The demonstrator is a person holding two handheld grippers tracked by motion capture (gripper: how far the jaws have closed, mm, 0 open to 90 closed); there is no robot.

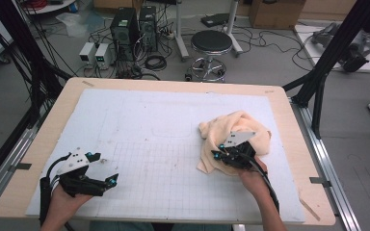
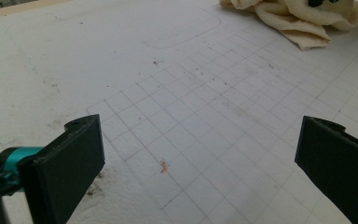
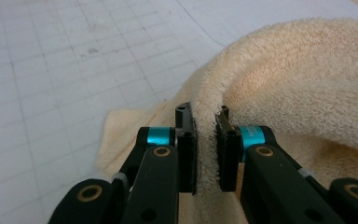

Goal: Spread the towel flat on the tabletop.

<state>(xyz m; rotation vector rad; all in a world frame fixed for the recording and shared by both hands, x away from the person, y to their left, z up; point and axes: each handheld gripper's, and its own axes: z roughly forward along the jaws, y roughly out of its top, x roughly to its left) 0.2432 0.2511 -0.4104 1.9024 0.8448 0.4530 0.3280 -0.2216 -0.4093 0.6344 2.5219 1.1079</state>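
Now the right tongs [image 3: 206,149] pinch a raised fold of the cream towel [image 3: 298,79], which lies crumpled on the right side of the white gridded tabletop [image 1: 139,125], while the left tongs [image 2: 200,163] hang wide apart over bare grid near the front left corner.

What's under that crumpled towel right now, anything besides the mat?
The towel lies on the white gridded mat, which shows bare around it. The right gripper pinches a raised fold. Whatever sits beneath the bunched cloth is covered, so I cannot tell.
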